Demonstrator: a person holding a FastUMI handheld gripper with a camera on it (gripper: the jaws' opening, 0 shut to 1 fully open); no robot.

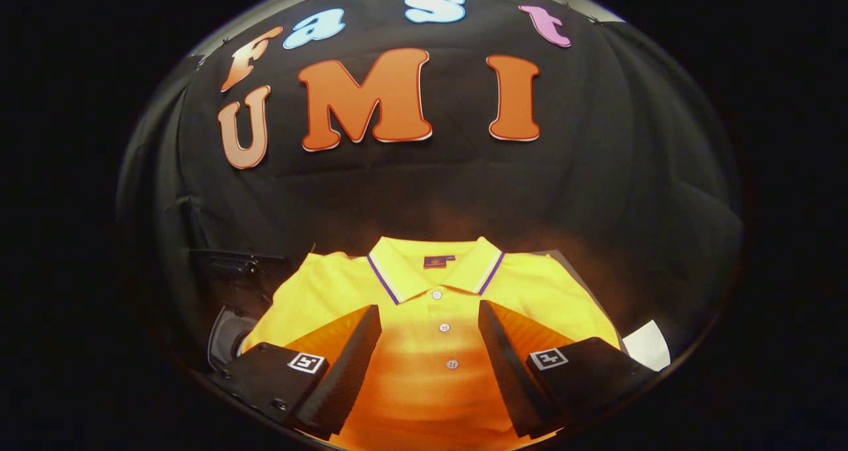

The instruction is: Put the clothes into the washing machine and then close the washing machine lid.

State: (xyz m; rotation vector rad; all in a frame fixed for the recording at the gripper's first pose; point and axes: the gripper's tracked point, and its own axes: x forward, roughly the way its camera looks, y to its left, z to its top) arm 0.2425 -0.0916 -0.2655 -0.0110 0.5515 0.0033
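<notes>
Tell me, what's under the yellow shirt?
The yellow shirt lies flat on a dark surface peeking out past its shoulder. A white sheet shows beside it. What lies beneath its middle is covered. The open gripper hovers over its buttons.

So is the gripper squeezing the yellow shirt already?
No, the gripper is open, its jaws spread wide apart above the yellow shirt, whose buttons show in the gap between them.

Dark tabletop (pixel 583 272), yellow polo shirt (pixel 424 305), white paper (pixel 648 346)
</notes>
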